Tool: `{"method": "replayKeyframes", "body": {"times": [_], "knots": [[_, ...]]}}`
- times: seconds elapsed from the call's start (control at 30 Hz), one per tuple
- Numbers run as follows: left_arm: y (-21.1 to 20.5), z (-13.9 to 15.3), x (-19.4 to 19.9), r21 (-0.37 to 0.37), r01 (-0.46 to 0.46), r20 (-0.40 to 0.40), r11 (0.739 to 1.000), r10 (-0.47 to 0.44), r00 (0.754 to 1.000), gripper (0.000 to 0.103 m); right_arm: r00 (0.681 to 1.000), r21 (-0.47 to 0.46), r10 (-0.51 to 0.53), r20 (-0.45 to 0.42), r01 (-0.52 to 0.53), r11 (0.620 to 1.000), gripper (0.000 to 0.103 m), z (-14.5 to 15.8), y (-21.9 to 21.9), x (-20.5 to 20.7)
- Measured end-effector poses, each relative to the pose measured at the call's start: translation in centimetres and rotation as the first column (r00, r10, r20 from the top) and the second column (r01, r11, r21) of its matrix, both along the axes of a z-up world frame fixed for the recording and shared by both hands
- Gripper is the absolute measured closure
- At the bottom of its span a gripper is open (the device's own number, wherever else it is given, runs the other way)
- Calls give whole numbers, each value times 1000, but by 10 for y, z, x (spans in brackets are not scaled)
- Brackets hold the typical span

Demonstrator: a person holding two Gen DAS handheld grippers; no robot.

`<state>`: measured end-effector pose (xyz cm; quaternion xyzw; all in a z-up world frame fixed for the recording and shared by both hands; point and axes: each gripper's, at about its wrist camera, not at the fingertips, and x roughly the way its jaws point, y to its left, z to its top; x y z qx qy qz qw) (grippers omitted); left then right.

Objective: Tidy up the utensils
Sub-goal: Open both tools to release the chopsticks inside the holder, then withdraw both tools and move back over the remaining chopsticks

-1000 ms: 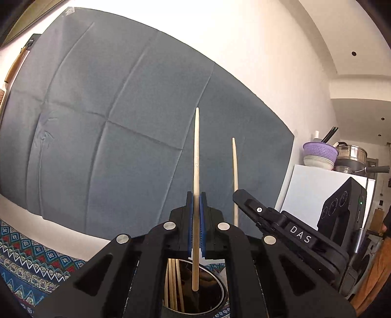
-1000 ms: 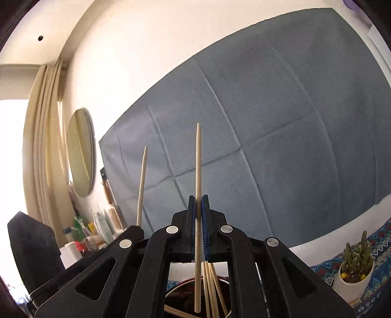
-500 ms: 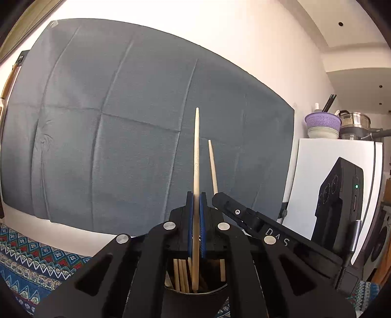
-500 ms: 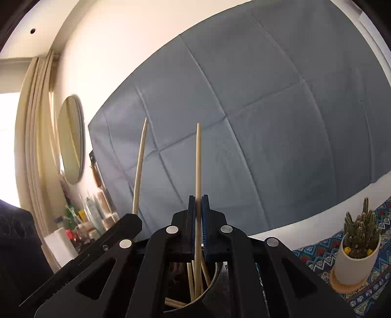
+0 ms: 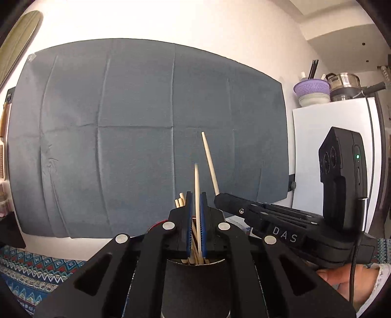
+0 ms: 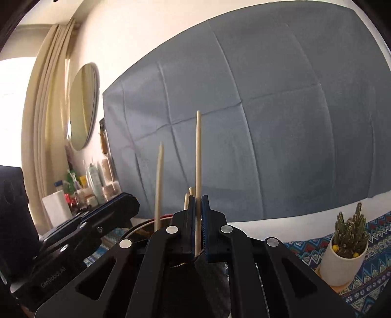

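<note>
Your left gripper (image 5: 196, 208) is black with blue pads (image 5: 188, 220) around a pale wood chopstick (image 5: 197, 195); your right gripper (image 6: 198, 212) matches, black with blue pads on its own pale chopstick (image 6: 198, 159), above a black holder (image 5: 195, 281). Behind you've got a slate grey-blue cloth (image 5: 146, 134) on a white wall (image 5: 171, 19), plus a tablecloth (image 6: 366, 288) in blue, red and white zigzags. A green cactus (image 6: 352, 230) sits in a white pot (image 6: 339, 266), a lilac colander (image 5: 311, 88) on a white fridge (image 5: 334, 117), and beige curtains (image 6: 46, 122).
</note>
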<state>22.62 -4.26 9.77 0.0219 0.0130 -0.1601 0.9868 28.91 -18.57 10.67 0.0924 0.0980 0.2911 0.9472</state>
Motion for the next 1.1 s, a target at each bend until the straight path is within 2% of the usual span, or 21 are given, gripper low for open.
{"method": "replayKeyframes", "body": {"times": [0.07, 0.37, 0.4, 0.5, 0.53, 0.57, 0.63, 0.7, 0.73, 0.83, 0.9, 1.03, 1.1], "knots": [[1, 1, -1, 13, 7, -3, 1000, -7, 1000, 98, 1000, -13, 10, -3, -10, 1000, 98, 0, 0, -1], [9, 7, -12, -12, 23, 30, 1000, -23, 999, 96, 1000, -35, 14, -8, -15, 999, 95, 1, -5, -6], [10, 9, -13, -16, 23, 36, 1000, -22, 999, 94, 1000, -31, 11, -10, -12, 999, 95, 1, -6, -6], [15, 14, -18, -35, 18, 48, 999, -17, 999, 74, 1000, -14, -5, -11, 4, 1000, 94, 2, -8, -6], [17, 16, -19, -43, 19, 52, 999, -16, 998, 63, 1000, -6, -13, -13, 13, 1000, 86, 3, -10, -7], [19, 18, -22, -49, 12, 62, 999, -9, 998, 55, 1000, 1, -22, -16, 22, 1000, 73, 3, -12, -7], [22, 22, -25, -58, -5, 76, 998, 10, 997, 29, 999, 8, -43, -11, 43, 999, 57, 5, -15, -9], [27, 25, -27, -73, -24, 79, 997, 30, 996, 15, 998, 6, -55, -12, 55, 998, 49, 7, -17, -11], [30, 26, -28, -78, -38, 80, 996, 45, 996, 8, 998, 10, -58, -18, 58, 998, 41, 9, -18, -12], [38, 31, -32, -75, -65, 78, 995, 71, 994, 6, 995, 16, -91, -29, 92, 996, 16, 15, -23, -15], [43, 33, -34, -65, -79, 65, 995, 83, 994, 6, 996, 18, -88, -34, 89, 996, 16, 19, -26, -17], [50, 37, -39, -32, -101, 38, 994, 102, 994, 6, 993, 8, -116, -37, 116, 993, 8, 28, -30, -24], [52, 37, -41, -9, -124, 3, 992, 124, 992, 6, 991, 7, -131, -39, 132, 991, 8, 32, -33, -29]]}}
